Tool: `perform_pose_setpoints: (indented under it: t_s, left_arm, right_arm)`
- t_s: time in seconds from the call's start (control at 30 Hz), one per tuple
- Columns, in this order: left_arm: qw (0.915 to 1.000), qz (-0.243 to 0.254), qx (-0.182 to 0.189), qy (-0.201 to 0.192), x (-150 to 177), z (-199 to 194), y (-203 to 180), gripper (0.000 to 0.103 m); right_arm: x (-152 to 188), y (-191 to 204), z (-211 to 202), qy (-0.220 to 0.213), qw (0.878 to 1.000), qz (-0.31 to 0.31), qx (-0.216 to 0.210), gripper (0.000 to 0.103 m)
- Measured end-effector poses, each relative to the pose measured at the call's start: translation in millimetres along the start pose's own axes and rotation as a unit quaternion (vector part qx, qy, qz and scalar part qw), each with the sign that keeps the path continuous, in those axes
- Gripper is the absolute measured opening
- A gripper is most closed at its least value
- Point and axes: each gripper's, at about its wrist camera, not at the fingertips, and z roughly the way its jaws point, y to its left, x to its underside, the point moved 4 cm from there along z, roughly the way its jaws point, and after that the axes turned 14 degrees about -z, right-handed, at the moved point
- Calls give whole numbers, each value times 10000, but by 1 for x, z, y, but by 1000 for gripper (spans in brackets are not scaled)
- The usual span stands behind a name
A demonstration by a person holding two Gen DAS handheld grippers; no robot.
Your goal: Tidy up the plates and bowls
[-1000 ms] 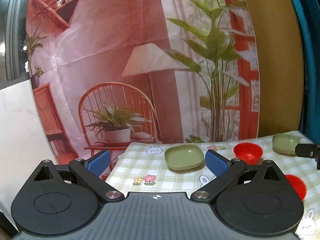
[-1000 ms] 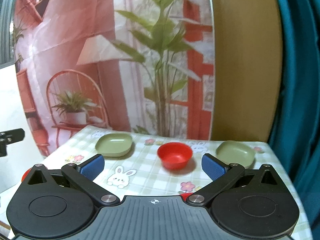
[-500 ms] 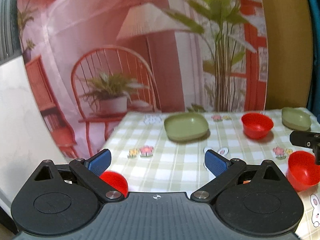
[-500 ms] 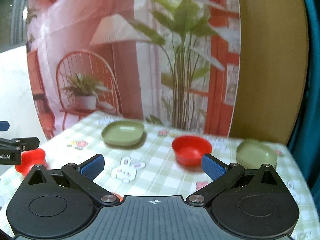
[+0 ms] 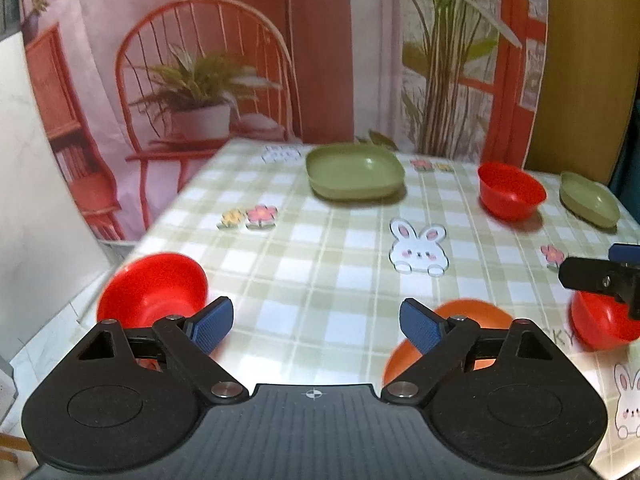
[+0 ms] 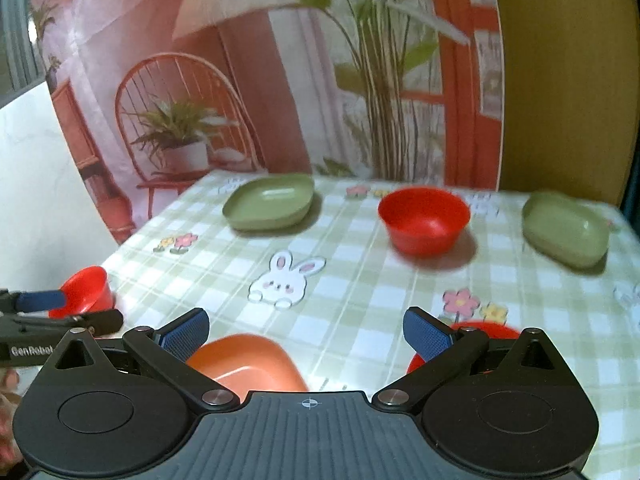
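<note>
Both claws hang over the near edge of the checked worktop point(image 5: 320, 264), each with its blue pads spread wide apart and nothing between them. The left claw point(image 5: 316, 322) has a red bowl point(image 5: 152, 288) just off its left finger at the near left corner, and an orange plate point(image 5: 464, 320) partly hidden behind its right finger. The right claw point(image 6: 306, 330) sits above that same orange plate point(image 6: 248, 360) on its left, with another red bowl point(image 6: 480, 330) peeking from behind its right finger. Across the far side lie a green plate point(image 6: 268, 206), a red bowl point(image 6: 424, 226) to its right, and a second green plate point(image 6: 566, 232) at the far right
</note>
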Motion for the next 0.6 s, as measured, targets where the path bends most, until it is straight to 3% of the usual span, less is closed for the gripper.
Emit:
perform_pose_setpoints:
  t_s: [0.1, 0.27, 0.47, 0.57, 0.6]
  left_arm:
    - [9999, 43, 45, 149, 8, 5, 0, 83]
    - [9987, 61, 221, 450, 23, 13, -4, 82]
    - [9973, -298, 424, 517, 24, 14, 4, 76]
    - [9931, -434, 947, 542, 17, 8, 4, 76]
    - [9934, -449, 924, 507, 16, 6, 4, 76]
  right_arm:
    - [9, -3, 6, 125, 9999, 61, 37, 103]
    - [20, 2, 7, 191, 9998, -74, -12, 102]
    - [23, 5, 3, 123, 9996, -268, -26, 102]
    - [24, 7, 2, 113, 9993, -334, -118, 102]
    - [24, 7, 2, 122, 9992, -344, -133, 102]
